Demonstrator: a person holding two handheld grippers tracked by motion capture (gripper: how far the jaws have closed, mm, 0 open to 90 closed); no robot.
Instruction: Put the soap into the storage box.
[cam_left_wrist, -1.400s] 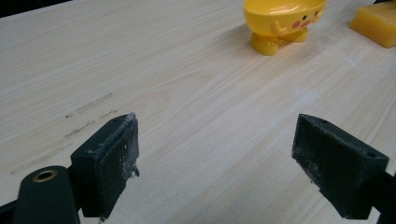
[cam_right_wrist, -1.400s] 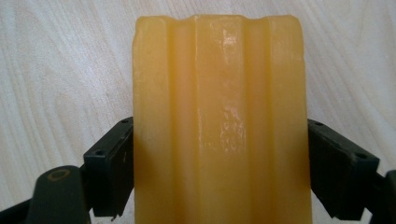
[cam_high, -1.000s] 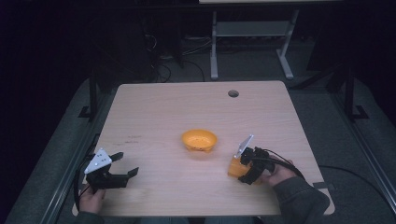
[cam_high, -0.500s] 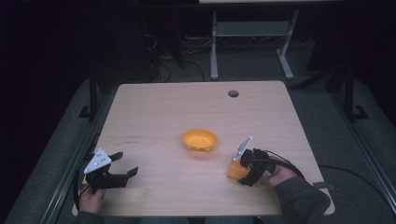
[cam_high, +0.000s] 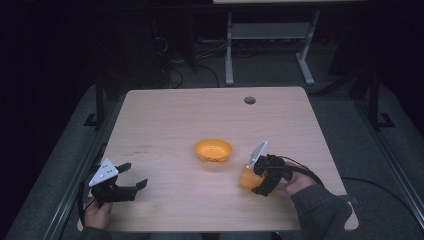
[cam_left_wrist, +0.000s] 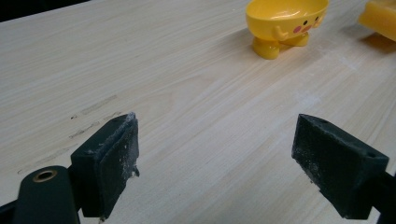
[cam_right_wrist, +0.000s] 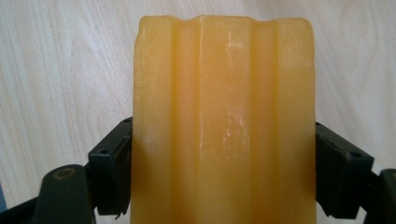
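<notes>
A yellow bowl (cam_high: 213, 149) with a small face and feet stands at the table's middle; the left gripper view has the same bowl (cam_left_wrist: 286, 21) at the top right. An orange ridged block (cam_high: 248, 178) rests to the bowl's right, and my right gripper (cam_high: 254, 181) is shut on it. In the right gripper view the block (cam_right_wrist: 224, 121) sits between both black jaws, which press its sides. My left gripper (cam_high: 133, 176) stands open near the table's front left corner, with only bare wood between its jaws (cam_left_wrist: 215, 163).
The wooden table (cam_high: 165, 120) has a round cable hole (cam_high: 249, 100) at the back right. Faint scuff marks (cam_left_wrist: 93, 112) lie ahead of the left gripper. A metal stand (cam_high: 270, 45) and cables are on the floor behind the table.
</notes>
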